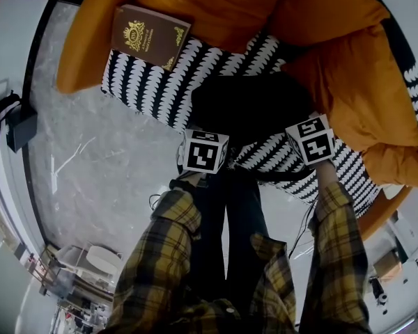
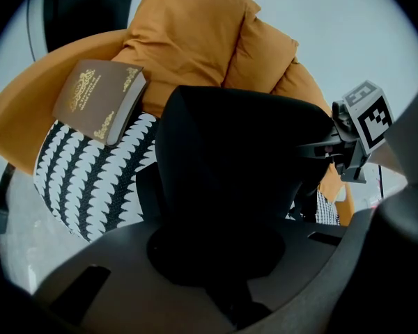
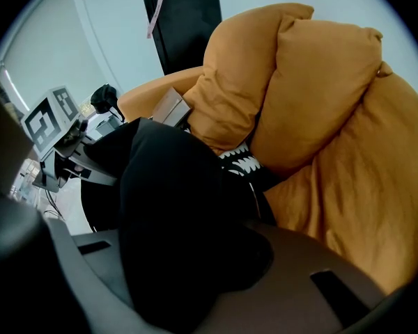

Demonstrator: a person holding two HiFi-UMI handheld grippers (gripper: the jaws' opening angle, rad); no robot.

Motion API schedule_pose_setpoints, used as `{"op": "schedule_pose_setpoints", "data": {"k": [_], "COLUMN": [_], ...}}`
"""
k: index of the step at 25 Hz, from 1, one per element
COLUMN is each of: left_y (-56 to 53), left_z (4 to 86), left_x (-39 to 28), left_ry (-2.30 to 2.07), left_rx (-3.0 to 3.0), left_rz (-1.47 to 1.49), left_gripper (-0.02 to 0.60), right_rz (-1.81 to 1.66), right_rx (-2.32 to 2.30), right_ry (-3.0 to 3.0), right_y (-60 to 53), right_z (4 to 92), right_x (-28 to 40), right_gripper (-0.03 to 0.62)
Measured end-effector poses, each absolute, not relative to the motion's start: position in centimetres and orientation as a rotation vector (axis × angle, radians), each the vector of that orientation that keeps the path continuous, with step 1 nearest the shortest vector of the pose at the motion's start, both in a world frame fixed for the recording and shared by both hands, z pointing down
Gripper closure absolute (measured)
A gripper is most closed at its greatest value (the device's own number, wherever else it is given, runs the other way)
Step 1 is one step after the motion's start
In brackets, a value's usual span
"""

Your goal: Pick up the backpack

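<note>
So both grippers were clamped down on the black backpack (image 1: 254, 106). The left gripper (image 1: 205, 145) had its jaws nearly together with a fold of black fabric pinched between them, and the right gripper (image 1: 308, 139) was the same on the backpack's other side. Honestly the fingertips were hard to make out: in each gripper view the dark fabric swallowed them, and from the head view the marker cubes covered them.

The backpack sat on a black-and-white patterned cushion (image 1: 153, 82), which poked out from under it on both sides. It was so dark that I couldn't pick out straps, zips or a handle. A brown book with gold print (image 1: 150, 37) lay on that cushion, well to the left of the backpack. Puffy orange cushions (image 1: 348, 82) were piled right behind the backpack and to its right, partly cut off at the frame edge. Plaid sleeves (image 1: 160, 256) showed below the backpack.
</note>
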State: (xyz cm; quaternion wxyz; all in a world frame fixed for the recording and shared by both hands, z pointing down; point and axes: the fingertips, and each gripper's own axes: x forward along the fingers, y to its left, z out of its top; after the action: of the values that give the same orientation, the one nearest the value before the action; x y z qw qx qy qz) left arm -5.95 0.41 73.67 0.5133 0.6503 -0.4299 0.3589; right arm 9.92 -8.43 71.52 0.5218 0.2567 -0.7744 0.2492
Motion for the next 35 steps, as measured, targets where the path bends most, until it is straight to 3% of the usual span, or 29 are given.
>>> {"op": "schedule_pose_setpoints", "data": {"k": [15,35], "left_y": [0.5,-0.6], "left_z": [71.1,58.8], "left_x": [-5.9,-8.3], "left_ry": [-1.043,-1.111], "left_rx": [1.627,1.8], "left_rz": [0.864,0.872], "left_gripper": [0.543,0.543], "right_rz": [0.567,0.595], "right_rx": [0.635,0.807], "right_ry": [-1.883,-2.041], "right_y": [-7.4,-4.5], "right_z": [68.4,56.7], "right_x": [9.6,9.0], "right_gripper": [0.559,0.562]}}
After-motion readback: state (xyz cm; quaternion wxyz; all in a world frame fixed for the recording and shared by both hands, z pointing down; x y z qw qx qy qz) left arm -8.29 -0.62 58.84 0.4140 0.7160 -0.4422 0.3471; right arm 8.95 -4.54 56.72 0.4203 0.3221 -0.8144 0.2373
